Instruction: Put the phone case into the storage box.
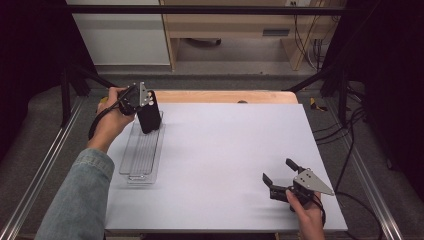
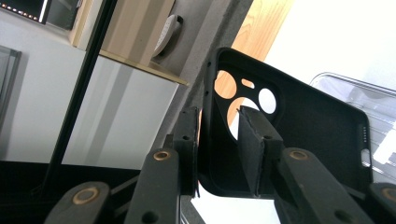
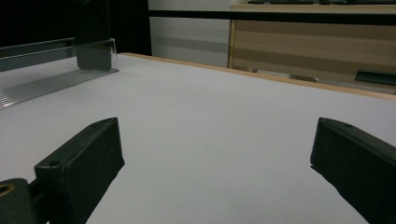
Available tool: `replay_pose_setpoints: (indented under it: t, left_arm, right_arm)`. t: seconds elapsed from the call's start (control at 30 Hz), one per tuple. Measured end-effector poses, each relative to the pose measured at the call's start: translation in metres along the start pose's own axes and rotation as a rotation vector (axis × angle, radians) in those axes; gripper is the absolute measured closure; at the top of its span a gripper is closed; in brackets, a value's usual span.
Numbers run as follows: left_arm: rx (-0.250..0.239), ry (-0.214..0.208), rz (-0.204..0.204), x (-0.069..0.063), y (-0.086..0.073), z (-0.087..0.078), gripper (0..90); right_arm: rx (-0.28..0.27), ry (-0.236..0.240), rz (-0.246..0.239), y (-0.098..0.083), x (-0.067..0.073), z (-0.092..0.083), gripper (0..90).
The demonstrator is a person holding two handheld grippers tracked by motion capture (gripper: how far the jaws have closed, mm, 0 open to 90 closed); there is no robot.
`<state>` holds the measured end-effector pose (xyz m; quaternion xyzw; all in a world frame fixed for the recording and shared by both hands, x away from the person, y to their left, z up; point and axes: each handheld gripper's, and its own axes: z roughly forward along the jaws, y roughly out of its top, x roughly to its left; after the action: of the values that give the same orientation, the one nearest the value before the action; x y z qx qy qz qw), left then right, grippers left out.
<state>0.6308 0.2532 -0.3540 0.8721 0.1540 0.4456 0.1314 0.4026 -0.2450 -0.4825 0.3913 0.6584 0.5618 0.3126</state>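
Item: black soft-plastic phone case with round camera cut-outs; held at the far left of the white tabletop, upright, its long axis near vertical, its lower end over or just inside the far end of the clear ribbed plastic tray; whether it touches the tray floor cannot be told.

Left hand-held gripper: pinching the phone case; in the left gripper view one black pad sits inside the shell and the other outside, the case wall between them; the grip lies at the edge below the camera cut-outs; the open hollow of the case faces the camera.

Right hand-held gripper: spread wide and holding nothing; low over the near right of the tabletop, jaws pointing toward the tray; well apart from the case.

Tray: long axis running from near to far along the left side of the tabletop; lying flat, nothing else seen in it.

Governing relation: the case stands across the tray's long axis rather than along it, and lies directly under the left hand-held gripper; the left hand is plainly the nearer; judged, laying the case flat calls for tipping its upper end toward the near end of the tray.
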Motion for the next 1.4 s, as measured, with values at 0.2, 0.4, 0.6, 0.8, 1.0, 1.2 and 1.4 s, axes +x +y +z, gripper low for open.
replay_pose_setpoints:
  t: [0.2,0.4,0.6,0.8,1.0,1.2,1.4]
  left_arm:
    - [-0.003,0.012,-0.001,0.000,0.002,0.003,68.4]
    - [0.001,0.015,-0.009,0.001,-0.001,0.005,68.3]
    - [-0.008,0.016,-0.008,0.002,-0.001,0.008,68.5]
    - [-0.016,0.023,-0.004,0.003,0.003,0.014,67.8]
    - [-0.017,0.022,0.008,0.005,0.006,0.023,64.7]
    - [-0.024,0.025,-0.013,0.005,0.008,0.027,63.3]
    - [-0.014,0.057,-0.047,-0.001,0.007,0.023,52.3]
  right_arm:
    - [-0.001,-0.003,0.003,0.000,-0.001,-0.001,2.9]
    - [0.001,-0.004,0.007,0.000,0.000,0.000,2.9]
    - [0.006,-0.004,0.008,-0.001,-0.001,0.000,2.9]
    - [0.005,-0.009,0.011,-0.002,-0.002,-0.001,2.9]
    - [0.009,-0.018,0.022,-0.003,-0.002,-0.001,2.9]
    - [0.008,-0.029,0.024,-0.003,-0.004,-0.004,2.9]
    - [0.003,-0.024,0.028,-0.002,-0.003,-0.004,2.9]
